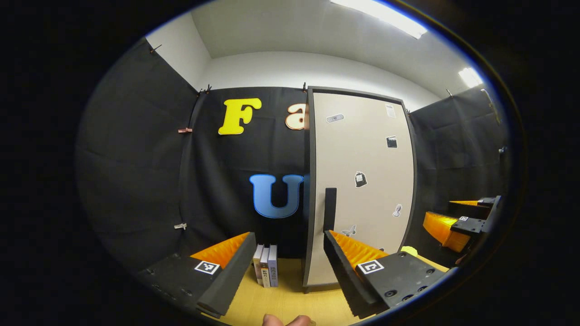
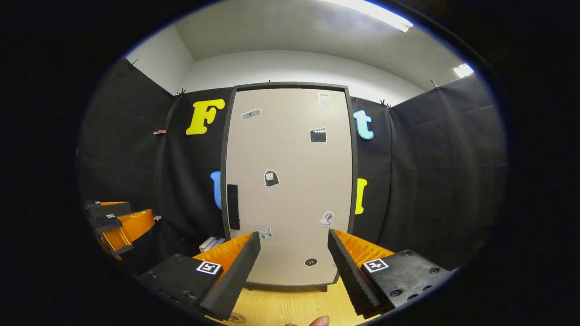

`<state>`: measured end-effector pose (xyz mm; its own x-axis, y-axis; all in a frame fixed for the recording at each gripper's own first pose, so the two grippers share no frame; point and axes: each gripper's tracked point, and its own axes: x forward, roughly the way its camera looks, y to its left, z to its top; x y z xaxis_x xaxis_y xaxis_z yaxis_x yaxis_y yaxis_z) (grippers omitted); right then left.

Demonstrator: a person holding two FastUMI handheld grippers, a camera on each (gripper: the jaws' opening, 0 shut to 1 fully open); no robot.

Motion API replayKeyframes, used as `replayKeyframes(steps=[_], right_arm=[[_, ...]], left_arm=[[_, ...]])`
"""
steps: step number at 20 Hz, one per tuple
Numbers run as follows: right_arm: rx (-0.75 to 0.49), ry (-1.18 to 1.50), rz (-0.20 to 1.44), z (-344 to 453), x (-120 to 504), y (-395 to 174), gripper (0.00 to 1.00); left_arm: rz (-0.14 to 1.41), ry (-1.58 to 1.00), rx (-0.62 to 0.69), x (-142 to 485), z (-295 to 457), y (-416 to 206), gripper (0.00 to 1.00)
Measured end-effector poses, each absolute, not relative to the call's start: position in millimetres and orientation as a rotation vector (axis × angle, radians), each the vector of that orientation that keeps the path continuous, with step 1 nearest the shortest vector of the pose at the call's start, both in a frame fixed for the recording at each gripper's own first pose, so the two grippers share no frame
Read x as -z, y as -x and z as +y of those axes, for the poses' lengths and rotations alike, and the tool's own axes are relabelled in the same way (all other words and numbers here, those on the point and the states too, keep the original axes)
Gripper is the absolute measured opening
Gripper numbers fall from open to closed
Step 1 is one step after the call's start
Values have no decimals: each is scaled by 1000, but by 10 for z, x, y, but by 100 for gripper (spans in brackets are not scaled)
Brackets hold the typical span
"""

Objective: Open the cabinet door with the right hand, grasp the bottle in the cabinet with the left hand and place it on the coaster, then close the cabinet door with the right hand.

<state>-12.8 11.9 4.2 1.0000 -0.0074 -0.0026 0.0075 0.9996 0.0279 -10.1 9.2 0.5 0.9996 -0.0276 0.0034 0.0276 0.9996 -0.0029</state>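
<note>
Right gripper (image 2: 293,267) held wide apart, cabinet door (image 2: 290,181) seen closed straight ahead, left gripper (image 1: 290,271) likewise spread, books (image 1: 266,266) seen between its fingers.

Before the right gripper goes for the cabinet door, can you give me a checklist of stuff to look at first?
1. Cabinet door shut, ready to be opened: ok.
2. Door handle in plain sight with nothing over it: ok.
3. Right gripper open wide enough for the handle: ok.
4. Left gripper open and off to the side of the door: ok.
5. Bottle waiting inside: cannot tell, the door hides it.
6. Books left of the cabinet, out of the door's swing: cannot tell.
</note>
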Motion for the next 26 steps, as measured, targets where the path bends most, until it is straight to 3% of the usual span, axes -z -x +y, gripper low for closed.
replayKeyframes(steps=[12,26], right_arm=[[-139,-74,-41,959,-99,-550,97],[-138,-131,42,1724,394,-1928,97]], left_arm=[[15,-33,-28,180,553,91,95],[69,5,-69,532,831,69,95]])
